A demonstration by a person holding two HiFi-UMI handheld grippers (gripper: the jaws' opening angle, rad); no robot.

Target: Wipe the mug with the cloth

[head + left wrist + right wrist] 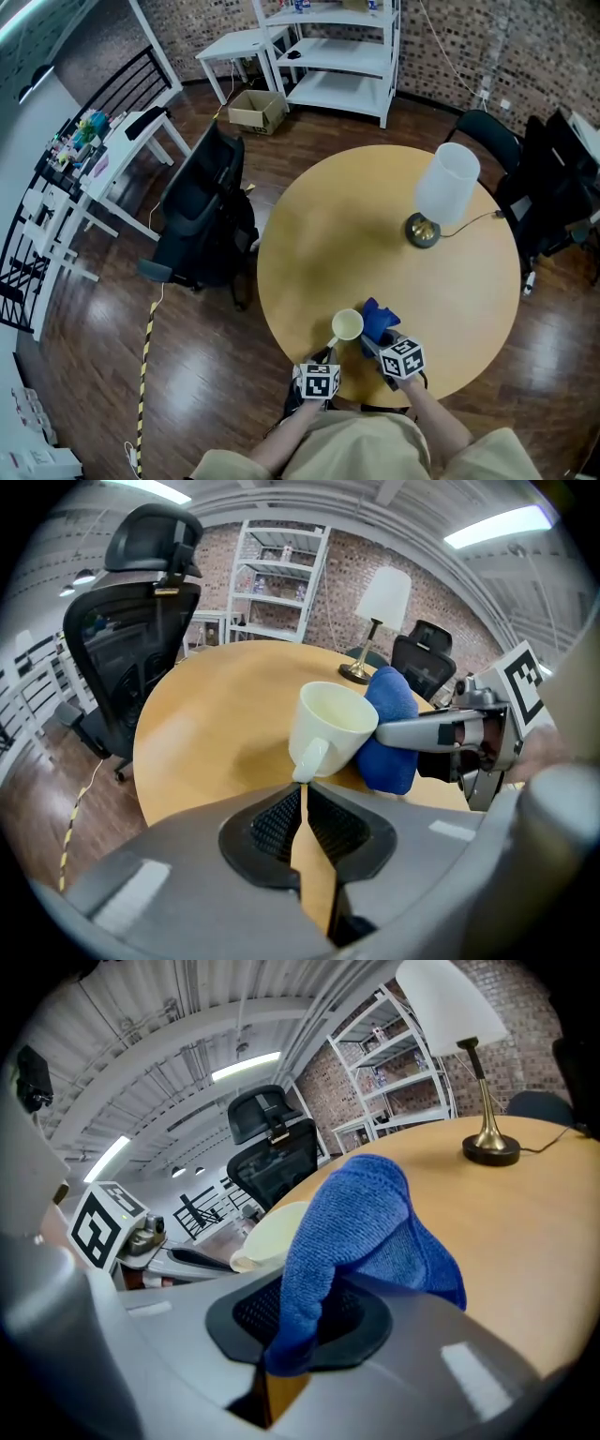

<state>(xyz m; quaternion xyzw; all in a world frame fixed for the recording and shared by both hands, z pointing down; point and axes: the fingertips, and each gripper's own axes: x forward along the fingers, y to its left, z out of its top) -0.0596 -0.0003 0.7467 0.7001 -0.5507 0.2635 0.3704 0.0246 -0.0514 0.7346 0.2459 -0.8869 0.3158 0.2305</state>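
Two tools sit close together at the near edge of the round wooden surface, and I read the scene from its left. A black office chair stands on the floor well off the surface's left side. My left tool has its jaws pressed almost together, pinching the lower end of the handle of the cream mug. The mug is tilted over the near edge of the surface, its open mouth facing up and toward the right tool. Touching the mug's right side is the blue cloth, bunched into a rounded wad. My right tool is clamped on a fold of that cloth, which rises out from between the jaws and drapes over them. Farther right and across the surface, well apart from the mug, stands a lamp with a white shade and a brass base.
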